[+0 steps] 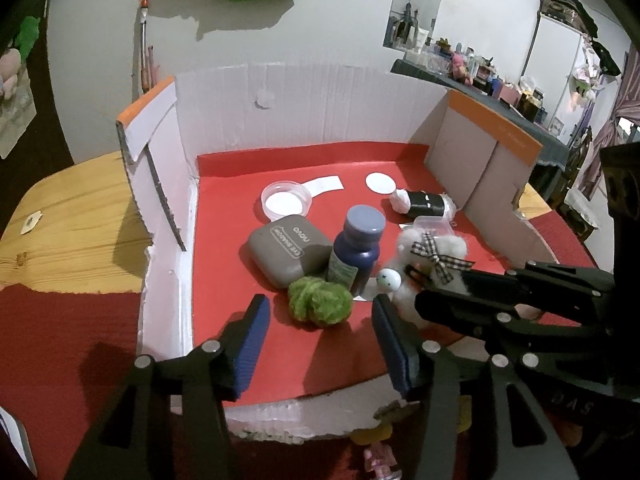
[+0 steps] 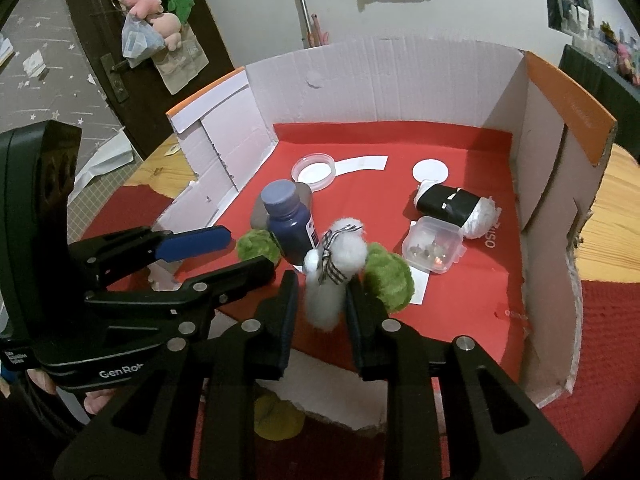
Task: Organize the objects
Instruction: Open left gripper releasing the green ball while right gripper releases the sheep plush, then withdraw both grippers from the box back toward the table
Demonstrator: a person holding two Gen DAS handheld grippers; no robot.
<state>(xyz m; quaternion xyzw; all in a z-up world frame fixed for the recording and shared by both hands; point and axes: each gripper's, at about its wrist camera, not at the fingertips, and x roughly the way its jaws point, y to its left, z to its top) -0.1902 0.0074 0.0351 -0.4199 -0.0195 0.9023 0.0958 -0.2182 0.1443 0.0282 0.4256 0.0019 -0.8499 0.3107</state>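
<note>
Step in hand: we judge that we are carrying the fluffy white cotton toy with a black-and-white checked bow (image 2: 334, 276) to its place inside the open cardboard box with a red floor (image 2: 460, 304).
Right hand-held gripper (image 2: 320, 300): its fingers are pressed against the toy's lower part, pinching it just above the box's near edge.
Left hand-held gripper (image 1: 320, 340): spread wide with nothing between the blue pads (image 1: 252, 340), hanging over the near left part of the red floor.
Around the toy: a dark blue plastic bottle with a round cap (image 2: 286, 224) stands just behind it; one fuzzy green pompom (image 2: 256, 246) lies left of the bottle, another (image 2: 388, 280) sits beside the toy on the right.
Further in: a small clear plastic case of pins (image 2: 434, 250), a black-wrapped roll with white ends (image 2: 452, 206), a grey eye-shadow compact (image 1: 288, 254) and a shallow clear round dish (image 2: 313, 171).
White paper markers: a round one (image 2: 430, 170) lies bare at the back.
Next move: we guess the toy must clear the bottle and pompoms and come down on a free marker without tipping anything.
</note>
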